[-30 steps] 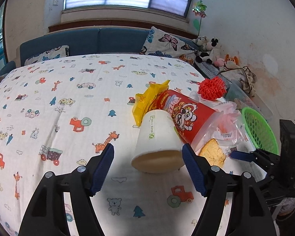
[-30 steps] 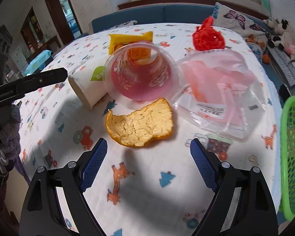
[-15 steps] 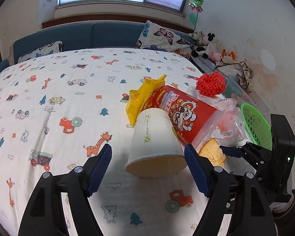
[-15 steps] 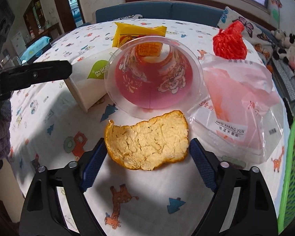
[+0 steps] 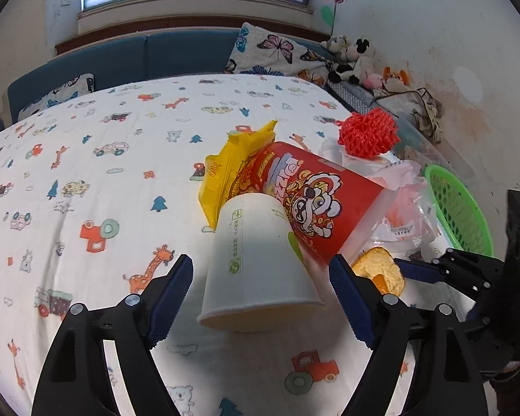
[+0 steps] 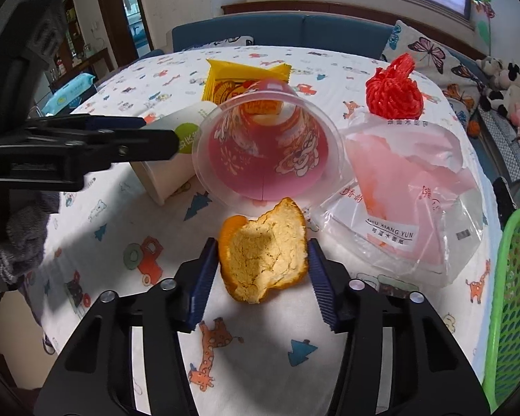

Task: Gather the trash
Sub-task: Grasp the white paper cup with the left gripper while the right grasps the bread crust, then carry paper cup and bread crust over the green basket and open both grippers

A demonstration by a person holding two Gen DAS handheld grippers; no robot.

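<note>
A white paper cup (image 5: 256,263) lies on its side on the patterned tablecloth, its rim between the fingers of my open left gripper (image 5: 261,298), not touched. My right gripper (image 6: 262,270) is shut on an orange peel (image 6: 265,253), which bulges between the pads. Behind lie a red printed plastic cup (image 6: 267,149) on its side, a yellow snack wrapper (image 6: 239,76), a red foam net (image 6: 393,92) and a clear bag with pink paper (image 6: 409,194). The peel also shows in the left wrist view (image 5: 378,270).
A green mesh basket (image 6: 513,298) stands at the table's right edge; it also shows in the left wrist view (image 5: 457,208). A blue sofa (image 5: 149,55) with butterfly pillows and soft toys lies beyond the table. The left gripper's finger (image 6: 86,138) crosses the right wrist view.
My right gripper moved forward and closed its fingers on the orange peel. My left gripper moved closer around the paper cup and stays open.
</note>
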